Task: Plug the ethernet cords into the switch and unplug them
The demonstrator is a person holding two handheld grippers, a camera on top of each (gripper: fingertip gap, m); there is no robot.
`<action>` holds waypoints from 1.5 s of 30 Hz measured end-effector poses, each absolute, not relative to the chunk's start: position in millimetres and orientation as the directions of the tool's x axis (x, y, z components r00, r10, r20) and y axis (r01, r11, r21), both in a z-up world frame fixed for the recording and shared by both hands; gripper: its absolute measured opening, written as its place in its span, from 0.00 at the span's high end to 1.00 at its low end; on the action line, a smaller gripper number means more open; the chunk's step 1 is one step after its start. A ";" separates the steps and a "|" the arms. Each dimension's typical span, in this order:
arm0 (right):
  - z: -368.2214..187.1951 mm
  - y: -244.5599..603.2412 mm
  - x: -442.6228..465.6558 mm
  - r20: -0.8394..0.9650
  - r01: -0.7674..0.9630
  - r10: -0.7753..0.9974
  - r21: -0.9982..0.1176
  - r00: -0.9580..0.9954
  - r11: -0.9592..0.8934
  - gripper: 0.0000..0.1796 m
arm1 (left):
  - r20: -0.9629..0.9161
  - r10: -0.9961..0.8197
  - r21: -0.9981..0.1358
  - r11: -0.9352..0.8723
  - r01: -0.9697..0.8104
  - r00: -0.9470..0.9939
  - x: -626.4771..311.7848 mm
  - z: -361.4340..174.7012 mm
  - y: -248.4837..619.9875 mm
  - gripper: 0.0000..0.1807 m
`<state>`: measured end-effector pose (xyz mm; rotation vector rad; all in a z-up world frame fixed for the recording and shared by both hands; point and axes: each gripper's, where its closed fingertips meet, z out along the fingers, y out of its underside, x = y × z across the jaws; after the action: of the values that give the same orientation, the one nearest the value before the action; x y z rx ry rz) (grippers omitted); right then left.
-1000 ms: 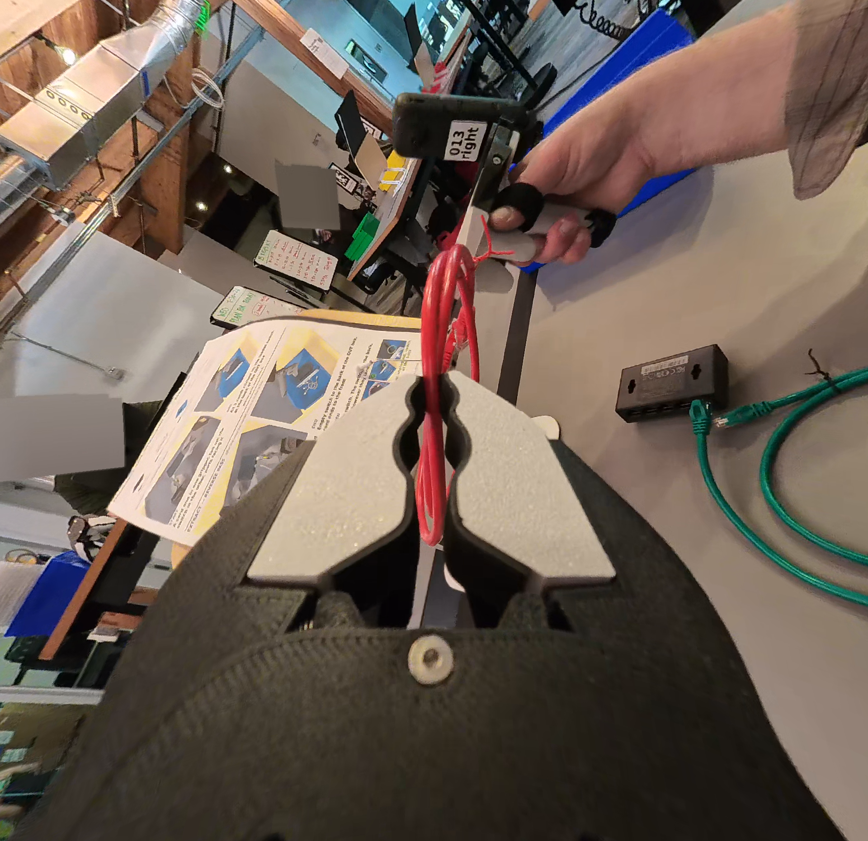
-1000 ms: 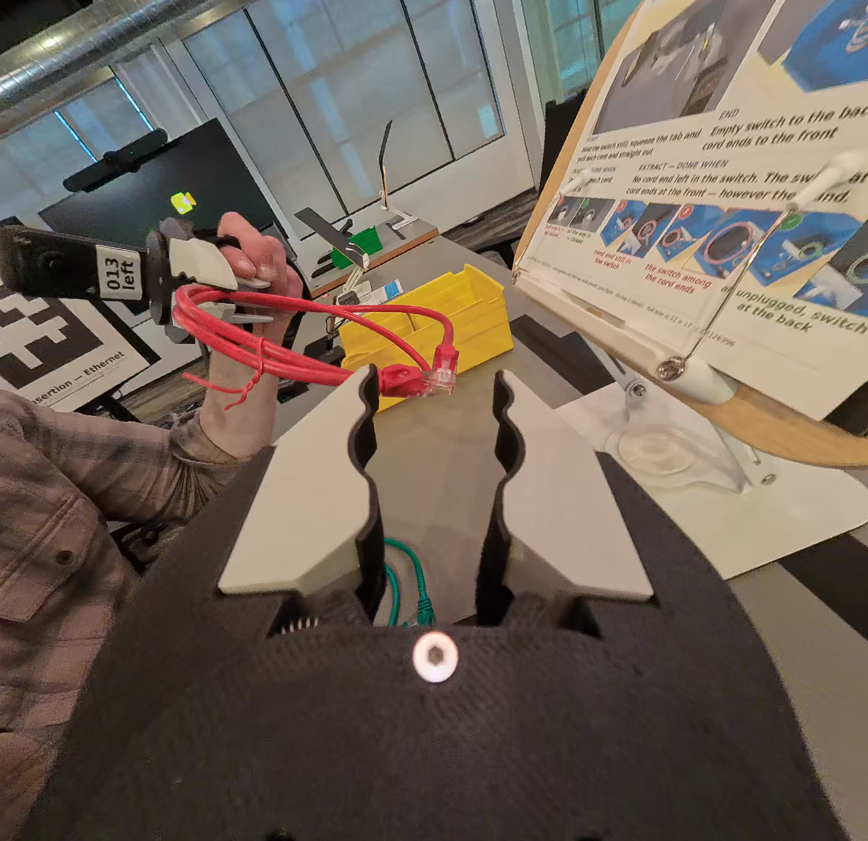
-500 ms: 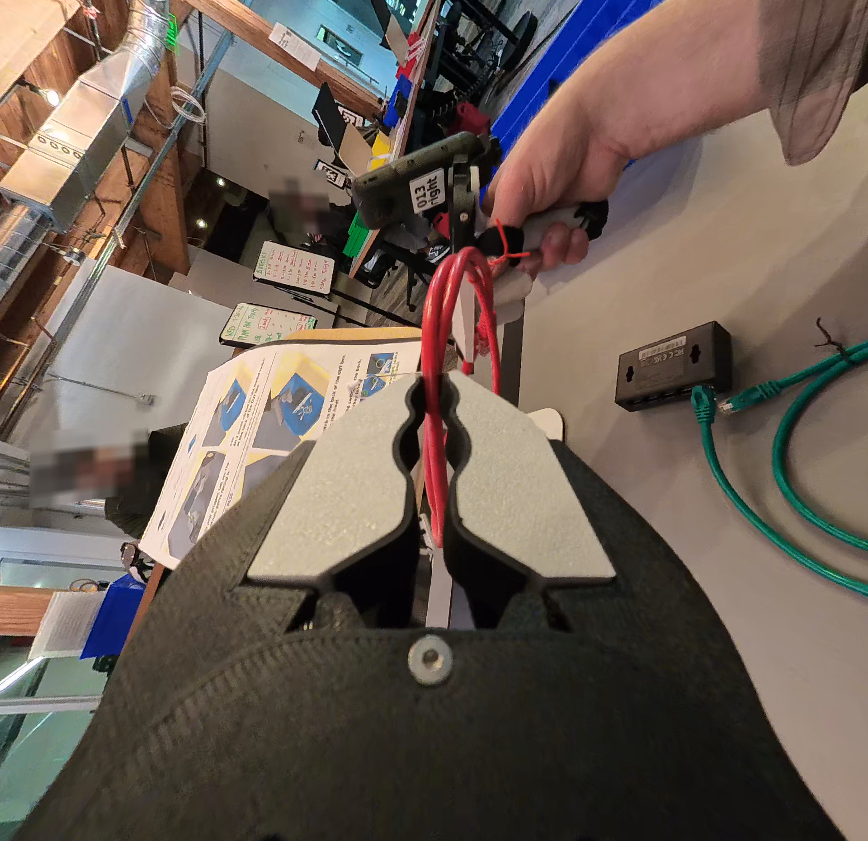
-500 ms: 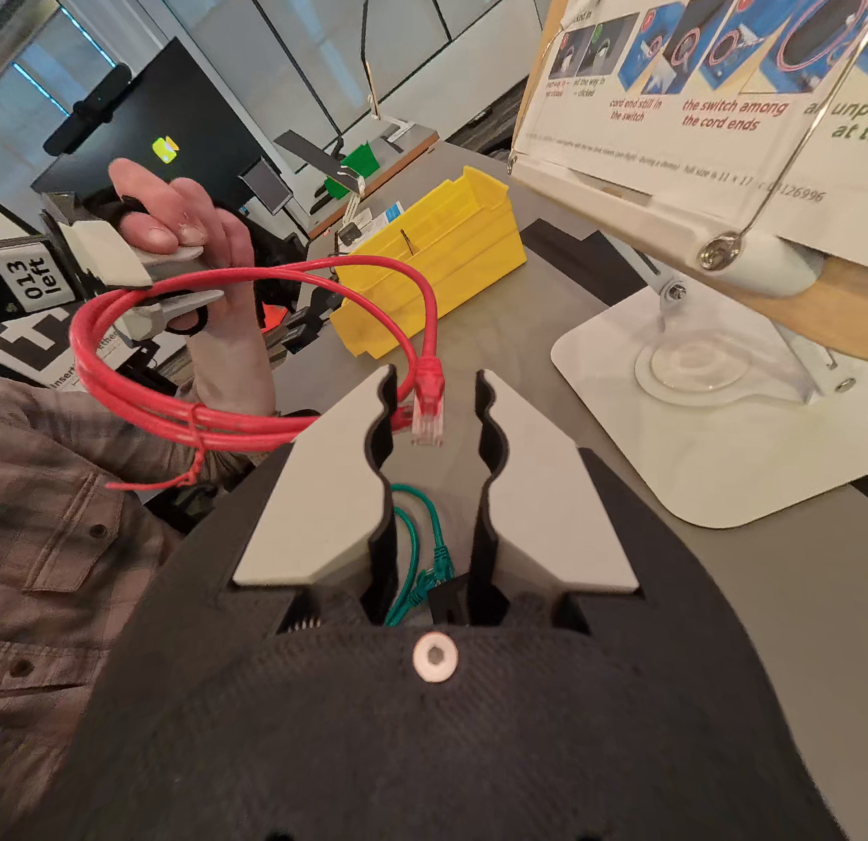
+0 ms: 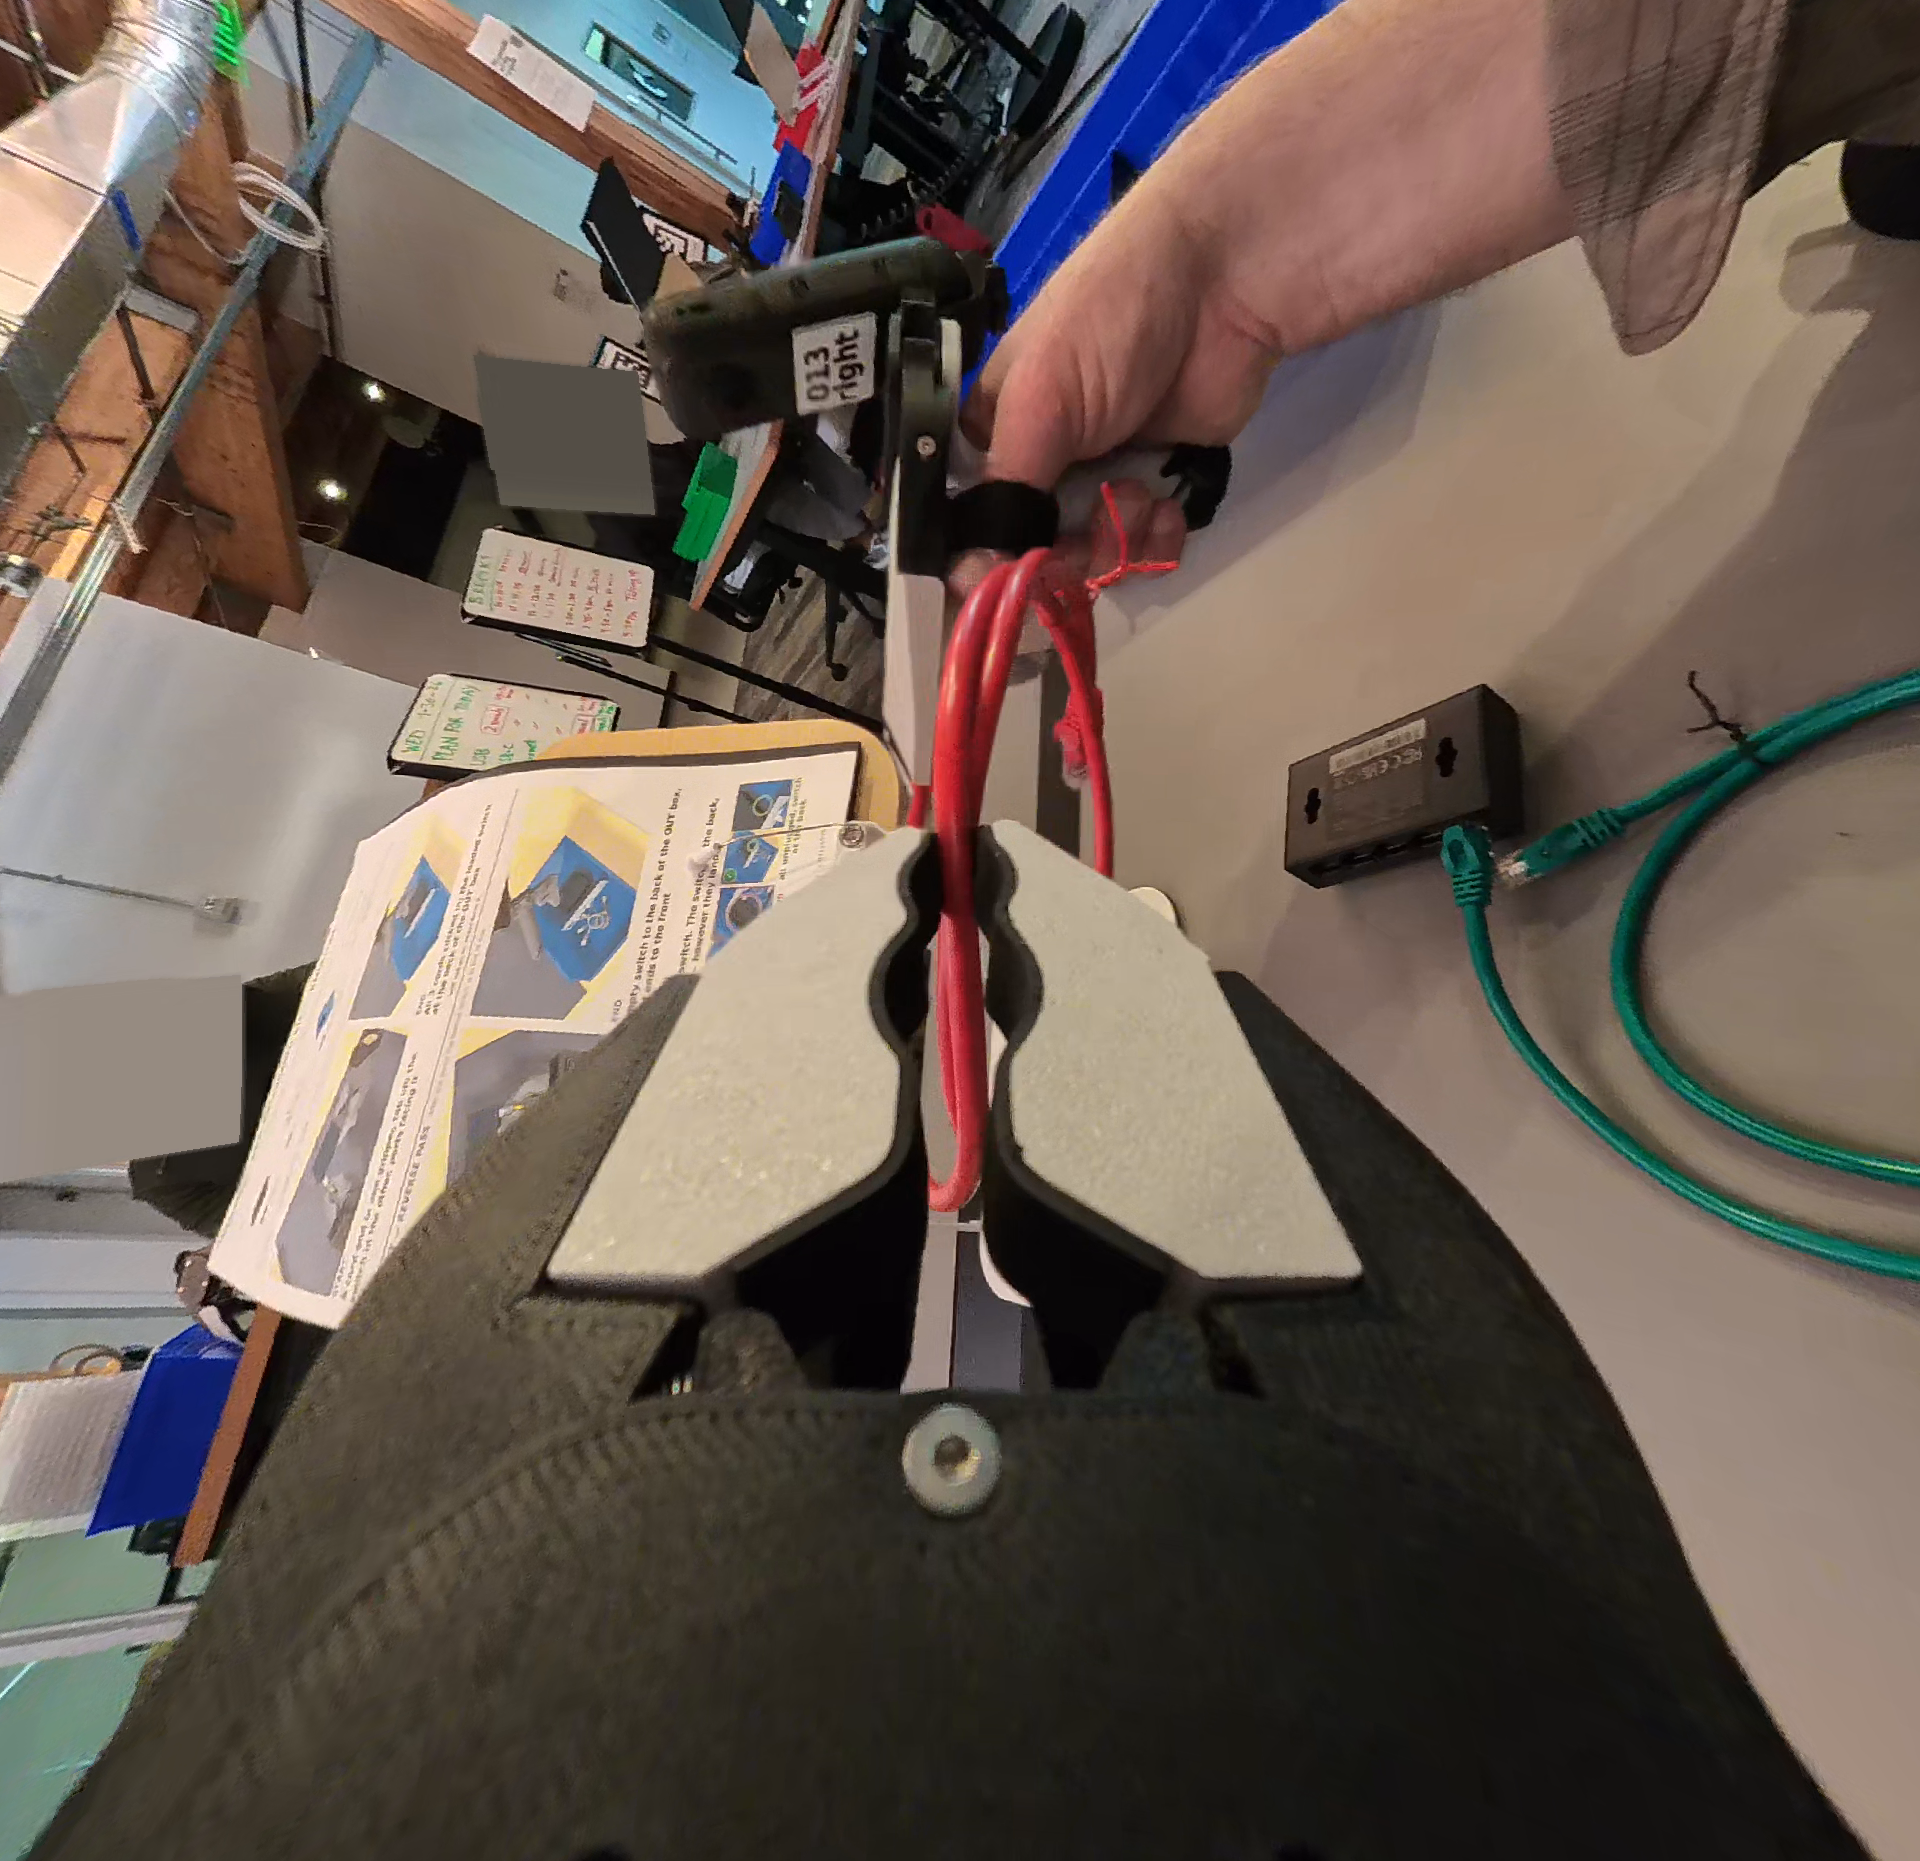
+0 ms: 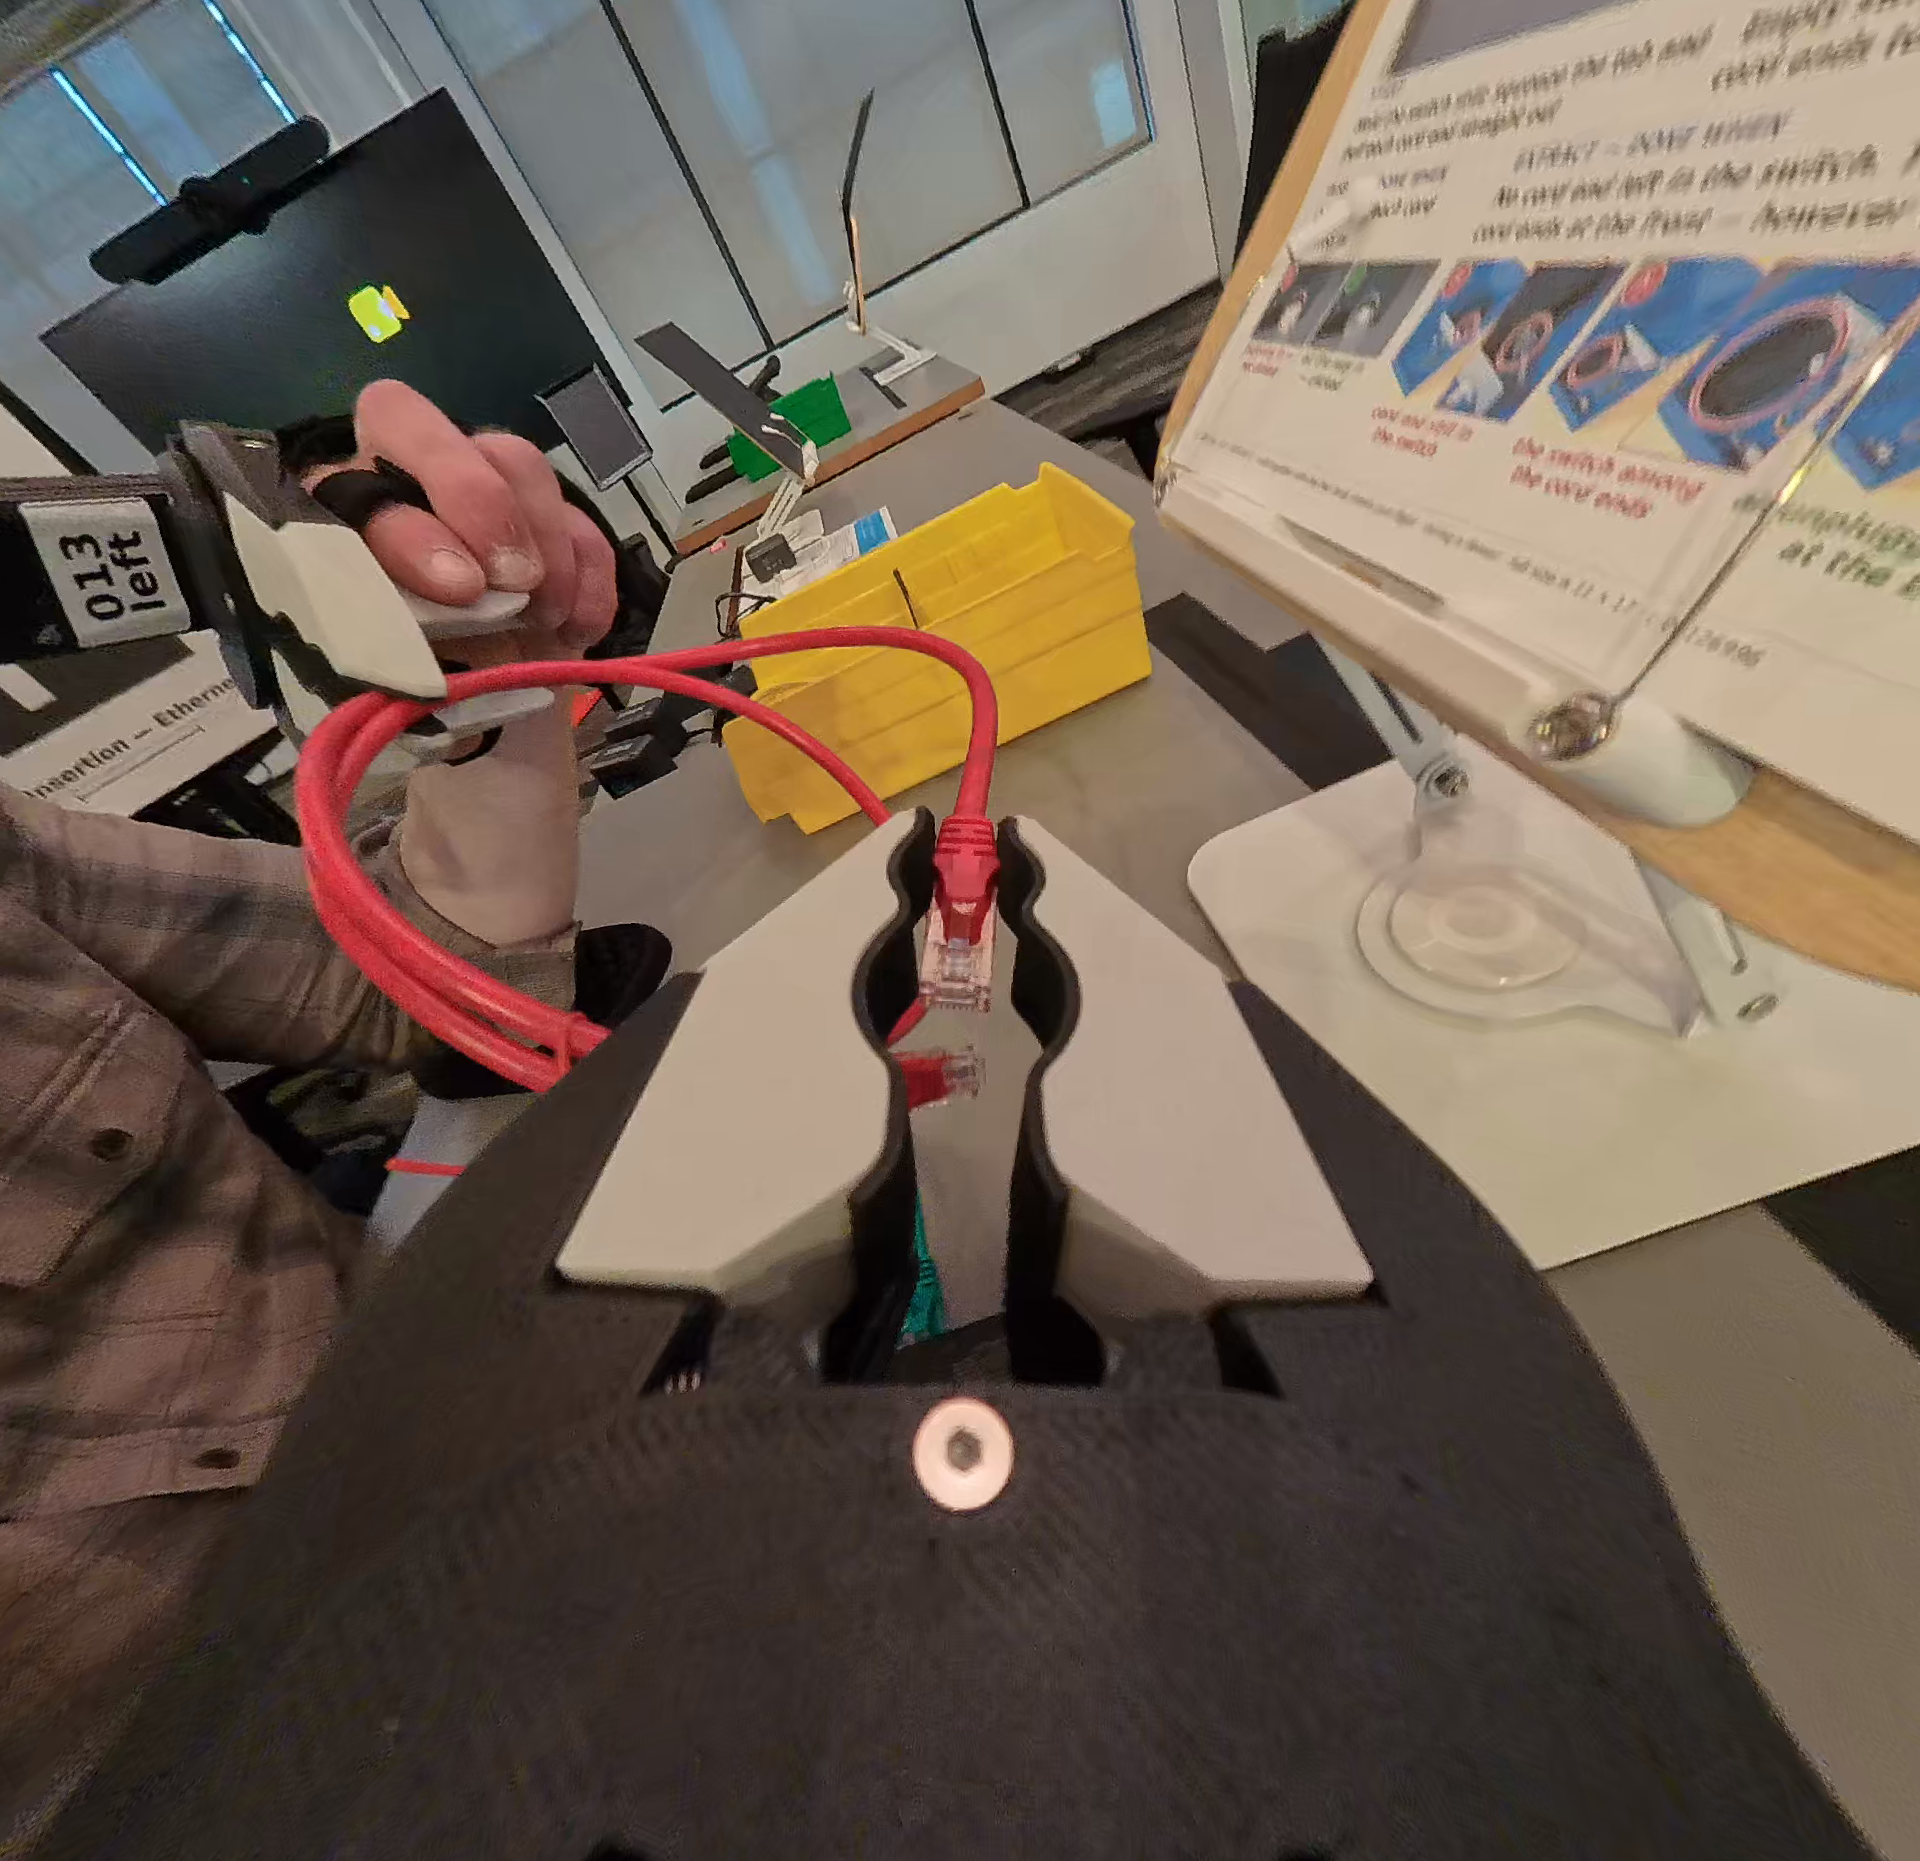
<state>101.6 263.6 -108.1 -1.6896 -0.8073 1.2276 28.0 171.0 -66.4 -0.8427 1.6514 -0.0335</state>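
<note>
My left gripper [image 5: 956, 855] is shut on a coiled red ethernet cord [image 5: 961, 990] and holds it in the air. It also shows in the right wrist view [image 6: 447, 689]. My right gripper [image 6: 964, 845] has its jaws closed in on the red boot of one plug [image 6: 964, 876] of that cord [image 6: 416, 938]. The cord's second plug [image 6: 940, 1073] hangs free just below. The black switch [image 5: 1403, 783] lies on the grey table with no cord in it. A green cord [image 5: 1558, 1032] lies beside it, its plugs [image 5: 1465, 855] near the ports.
A yellow bin [image 6: 935, 627] stands on the table behind the cord. An instruction board [image 6: 1558, 305] on a white stand base [image 6: 1507, 1084] is at the right. A person's hands and plaid sleeves hold both grippers. A blue bin [image 5: 1195, 97] sits at the table's far side. There is about 12 cm between the tips of the two grippers. The black switch [image 5: 1403, 783] is about 20 cm from my right fingertips.
My right gripper has moved up to the hanging red plug and its jaws have narrowed around the boot. My left gripper stays shut on the red coil.
</note>
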 end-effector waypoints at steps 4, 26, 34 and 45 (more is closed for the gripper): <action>-101.4 264.7 104.1 -0.342 0.001 0.883 -0.932 0.322 -0.361 0.95 | -0.826 -0.561 -0.461 0.728 -0.508 -0.053 30.1 -76.5 170.4 0.97; -104.6 208.1 43.0 0.049 0.257 0.994 -0.966 0.098 0.023 0.95 | -0.421 -0.907 -0.835 0.375 -0.402 0.028 9.9 -75.2 192.3 0.70; -100.2 191.1 15.9 0.125 0.240 0.992 -0.964 0.027 0.115 0.95 | -0.403 -0.914 -0.774 0.368 -0.515 -0.046 27.7 -118.0 196.2 0.86; -90.3 223.7 38.2 0.445 0.438 0.856 -0.846 0.264 0.305 0.77 | -0.336 -0.933 -0.788 0.202 -0.582 0.131 16.3 -121.4 229.8 0.97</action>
<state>38.2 223.7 -90.3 -1.3173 -1.3594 0.4356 16.3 229.8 -121.4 -1.4853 1.5559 -0.4790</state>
